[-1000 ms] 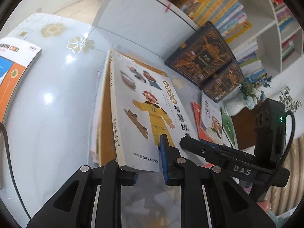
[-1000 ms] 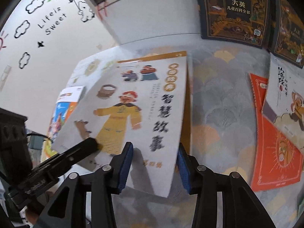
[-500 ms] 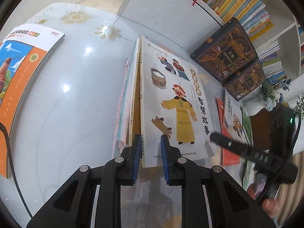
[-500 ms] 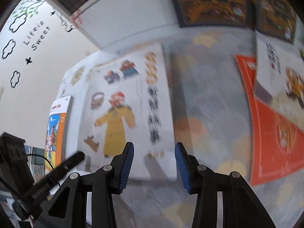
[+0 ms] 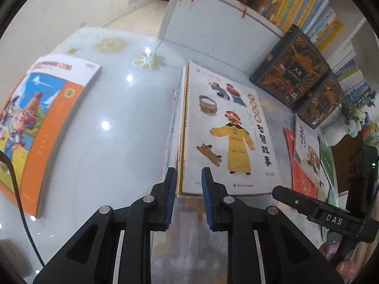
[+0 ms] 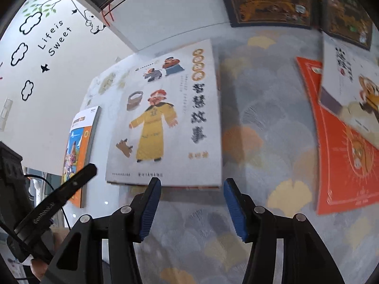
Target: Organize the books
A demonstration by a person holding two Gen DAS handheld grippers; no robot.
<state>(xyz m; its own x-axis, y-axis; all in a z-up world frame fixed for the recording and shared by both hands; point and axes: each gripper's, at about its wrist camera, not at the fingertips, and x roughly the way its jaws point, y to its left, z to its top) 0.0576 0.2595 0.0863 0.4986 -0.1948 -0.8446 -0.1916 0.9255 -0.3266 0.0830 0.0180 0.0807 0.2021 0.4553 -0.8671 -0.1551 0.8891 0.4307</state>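
Two grippers sit at the near edge of a white picture book (image 5: 227, 132) with a yellow-robed figure on its cover, which lies flat as the top of a small stack on the table (image 5: 113, 127). The left gripper (image 5: 189, 177) has its blue-padded jaws parted a little around the book's near left corner; whether the pads touch the stack cannot be told. The right gripper (image 6: 192, 185) hangs just short of the book's near edge, jaws spread wide and holding nothing. Left of the book, well apart, lies an orange-and-blue book (image 5: 40, 130). To the book's right, an orange book (image 6: 343, 151) lies on the patterned cloth with a white book (image 6: 350, 87) overlapping it. Beyond the book's far right corner, two dark ornate volumes (image 5: 291, 68) lean against the bookshelf (image 5: 296, 7).
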